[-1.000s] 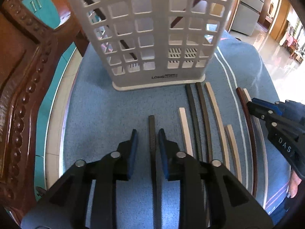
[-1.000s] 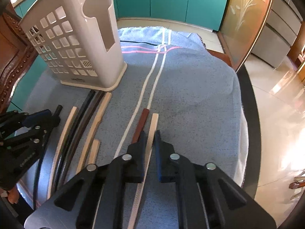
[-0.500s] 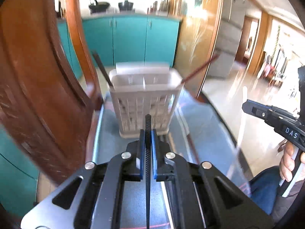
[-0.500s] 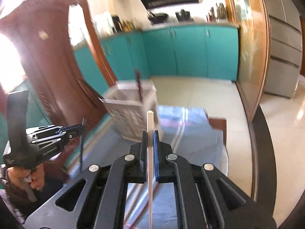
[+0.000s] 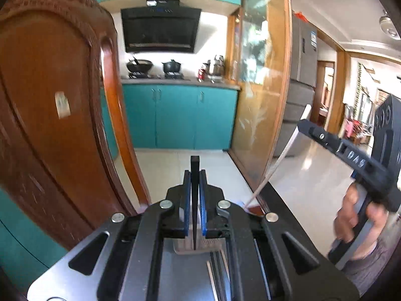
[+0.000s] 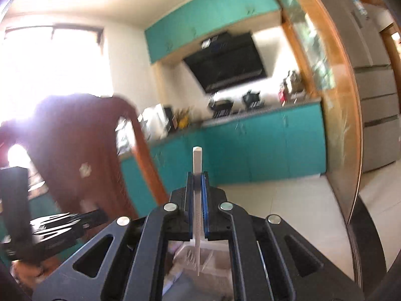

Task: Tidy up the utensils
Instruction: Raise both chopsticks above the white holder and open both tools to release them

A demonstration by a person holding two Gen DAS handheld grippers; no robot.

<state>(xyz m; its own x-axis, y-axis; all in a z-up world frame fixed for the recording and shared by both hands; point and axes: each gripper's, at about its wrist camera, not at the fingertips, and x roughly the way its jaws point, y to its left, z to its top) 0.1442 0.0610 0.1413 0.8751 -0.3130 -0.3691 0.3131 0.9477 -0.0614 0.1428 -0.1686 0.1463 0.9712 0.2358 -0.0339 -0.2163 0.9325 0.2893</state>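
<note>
Utensil basket (image 6: 190, 253): pale plastic, seen only in part, below and behind the right jaws; in the left view a grey-white piece of it (image 5: 194, 247) shows directly beneath the left jaws. Contents not readable from here.

Left gripper (image 5: 194, 175): jaws nearly closed, clamped on a black chopstick (image 5: 194, 165). Stick stands upright between the blue pads, thick end above the jaw tips, thin end pointing down toward the basket piece below.

Right gripper (image 6: 197, 178): jaws nearly closed, clamped on a white chopstick (image 6: 197, 158). Same attitude: blunt end above the tips, taper running down through the jaws toward the basket. From the left view this gripper sits off to the right of the left jaws, held in the right hand (image 5: 356, 215), stick slanting down and inward.

Loose chopsticks (image 5: 218, 273): a few pale and dark ones lie below the left jaws, just right of the held stick, apart from it.

Progress, as judged: two sticks picked and lifted, neither yet dropped in. Remaining: lower both into the basket, release, then collect the loose ones. Task is partway at best; count left is uncertain, most of the surface being hidden by the gripper bodies.
</note>
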